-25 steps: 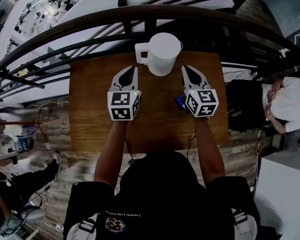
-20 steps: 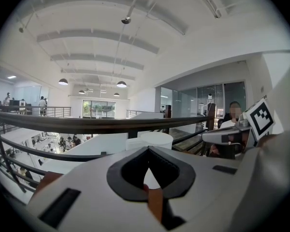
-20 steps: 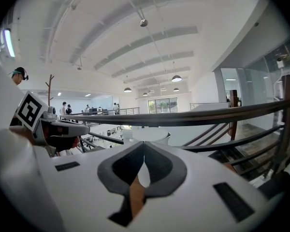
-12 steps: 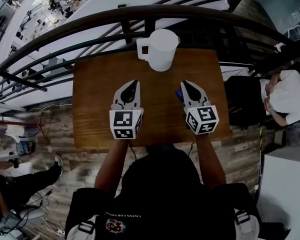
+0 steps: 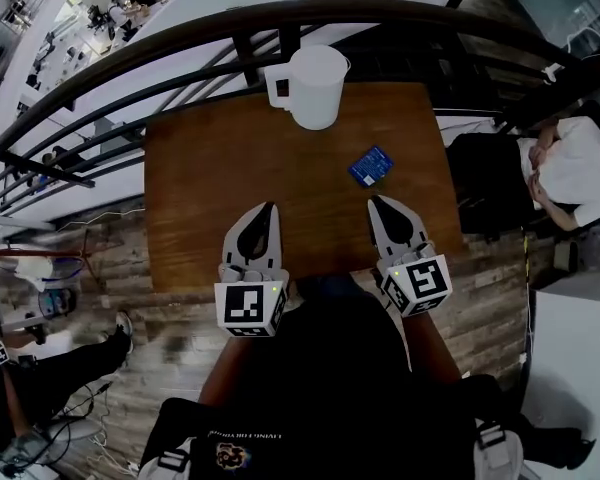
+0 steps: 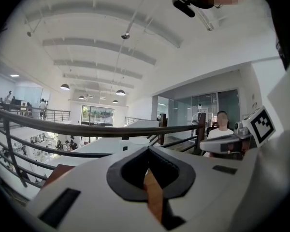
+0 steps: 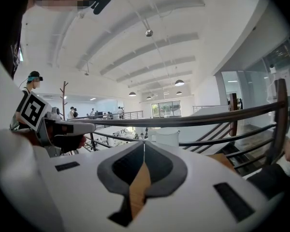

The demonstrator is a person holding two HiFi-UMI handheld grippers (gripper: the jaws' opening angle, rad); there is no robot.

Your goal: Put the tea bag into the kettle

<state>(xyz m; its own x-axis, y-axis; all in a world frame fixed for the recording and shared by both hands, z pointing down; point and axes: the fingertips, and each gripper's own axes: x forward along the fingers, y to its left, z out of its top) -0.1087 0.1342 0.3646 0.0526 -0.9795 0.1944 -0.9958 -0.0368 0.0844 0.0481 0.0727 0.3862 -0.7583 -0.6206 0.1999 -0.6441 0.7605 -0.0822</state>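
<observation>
A white kettle (image 5: 311, 86) with its handle to the left stands at the far edge of the brown wooden table (image 5: 220, 168); its top also shows in the right gripper view (image 7: 166, 137). A blue tea bag packet (image 5: 371, 165) lies flat on the table, right of centre. My left gripper (image 5: 271, 208) sits near the table's front edge, shut and empty. My right gripper (image 5: 373, 201) is beside it, shut and empty, a little short of the packet. In both gripper views the jaws meet with nothing between them.
A dark curved railing (image 5: 230, 28) runs just behind the table and kettle. A person in a white shirt (image 5: 578, 178) sits to the right by a black bag (image 5: 485, 183). Wooden floor surrounds the table.
Both grippers have pulled back from beside the kettle toward the table's front edge. The blue packet, earlier half hidden by the right gripper, now lies in plain view.
</observation>
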